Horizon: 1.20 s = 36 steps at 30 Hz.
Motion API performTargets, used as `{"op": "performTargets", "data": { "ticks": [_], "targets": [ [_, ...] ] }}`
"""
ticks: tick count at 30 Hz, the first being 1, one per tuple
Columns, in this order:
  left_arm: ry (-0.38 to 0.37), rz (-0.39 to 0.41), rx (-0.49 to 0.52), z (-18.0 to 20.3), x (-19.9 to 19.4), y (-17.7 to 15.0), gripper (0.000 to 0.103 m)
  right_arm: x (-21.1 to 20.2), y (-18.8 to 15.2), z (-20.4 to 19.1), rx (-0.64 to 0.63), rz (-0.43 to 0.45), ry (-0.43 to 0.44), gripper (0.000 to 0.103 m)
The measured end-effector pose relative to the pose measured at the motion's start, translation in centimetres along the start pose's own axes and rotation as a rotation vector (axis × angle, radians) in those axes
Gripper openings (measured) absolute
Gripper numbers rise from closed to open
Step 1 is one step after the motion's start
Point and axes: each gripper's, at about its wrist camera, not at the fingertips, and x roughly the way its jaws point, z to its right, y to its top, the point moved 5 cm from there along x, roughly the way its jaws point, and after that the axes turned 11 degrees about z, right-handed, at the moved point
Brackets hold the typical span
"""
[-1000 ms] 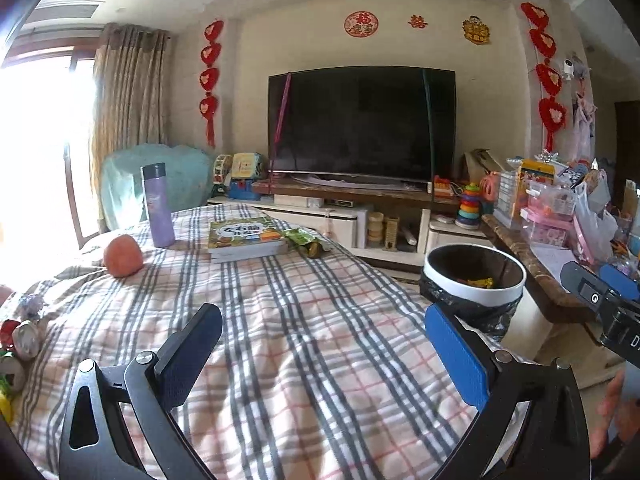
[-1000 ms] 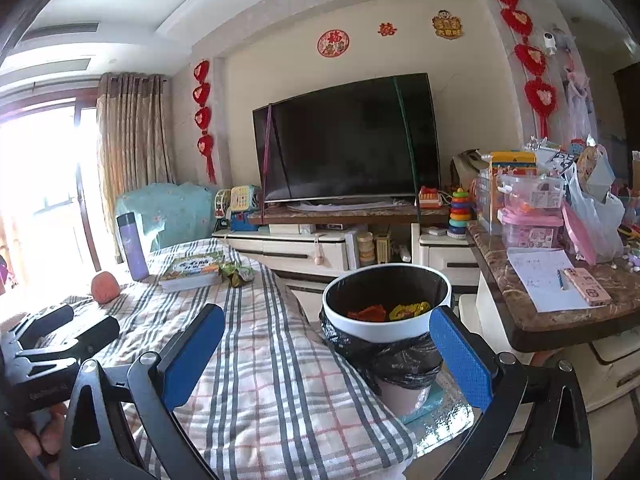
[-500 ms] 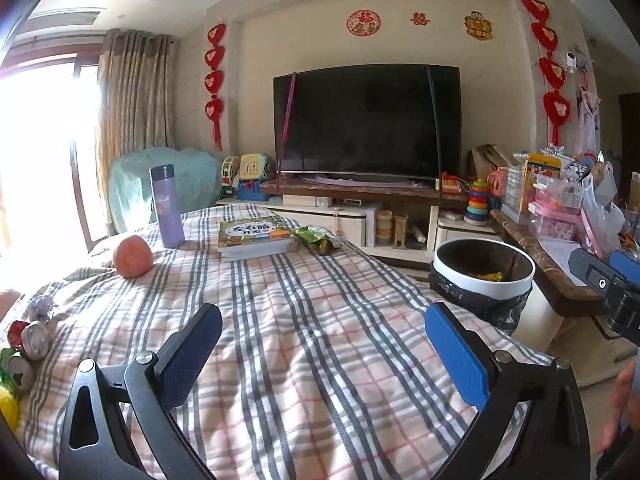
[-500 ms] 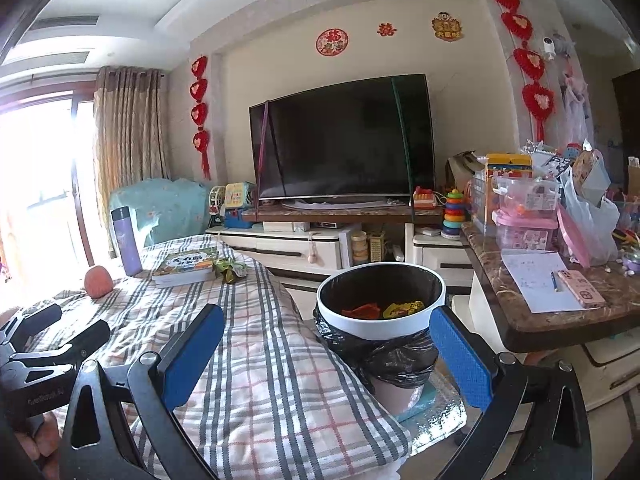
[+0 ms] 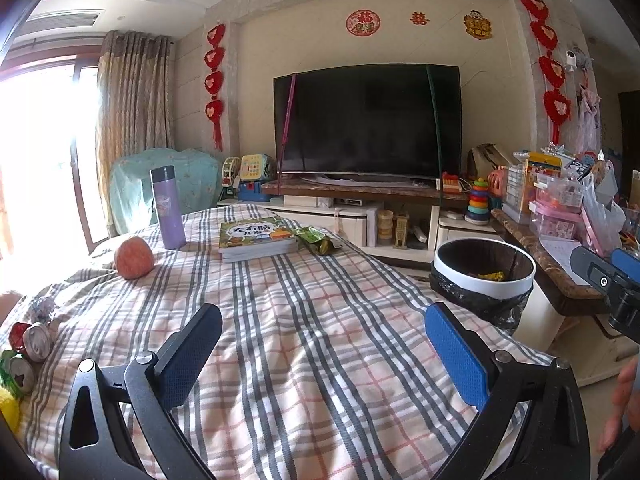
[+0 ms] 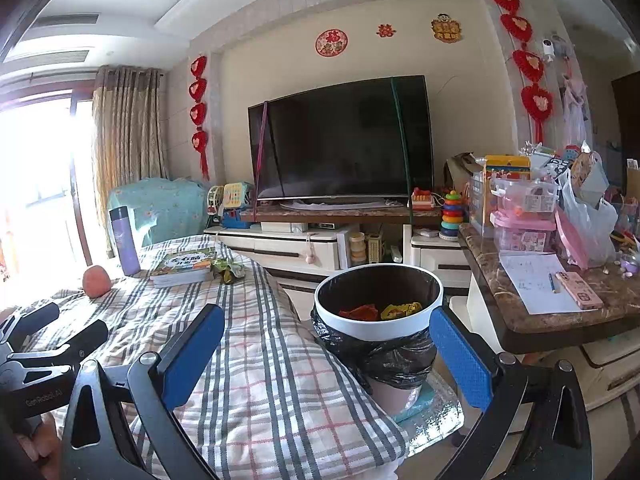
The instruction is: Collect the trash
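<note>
- Blue-padded and black-framed, the left gripper (image 5: 322, 344) filled the bottom of the left wrist view, its jaws spread wide with nothing between them, above a grey-and-pink plaid cloth (image 5: 304, 320) covering the table.
- The right gripper (image 6: 326, 348), also blue-padded, stood spread wide and empty at the bottom of the right wrist view, over the cloth's right edge.
- A round white-rimmed bin lined with a black plastic bag (image 6: 380, 300) sat at centre right of the right wrist view, just beside the table; red and yellow wrappers (image 6: 378, 311) lay inside it.
- A crumpled green snack wrapper (image 5: 318, 239) lay on the cloth at mid frame in the left wrist view, touching the right side of a green-covered stack of books (image 5: 256, 238).
- A tall lilac flask with a dark cap (image 5: 167, 208) stood upright left of the books, and a round orange-red fruit (image 5: 134, 258) rested near it, further left.
- Crushed silver cans (image 5: 30, 354) and a crumpled foil wad (image 5: 40, 307) lay at the lower left edge of the left wrist view.
- A large black television (image 5: 366, 120) occupied the upper middle of the frame.
- A pink phone (image 6: 580, 290) lay on a brown marble counter (image 6: 532, 322) at the right of the right wrist view.
</note>
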Motion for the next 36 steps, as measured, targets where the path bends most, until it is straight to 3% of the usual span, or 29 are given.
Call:
{"op": "performTargets", "data": {
  "ticks": [36],
  "targets": [
    [-0.01,-0.001,0.003,-0.5,0.3,-0.1,0.102,0.1,0.1,-1.1,-0.011,-0.002,0.019,0.103]
  ]
}}
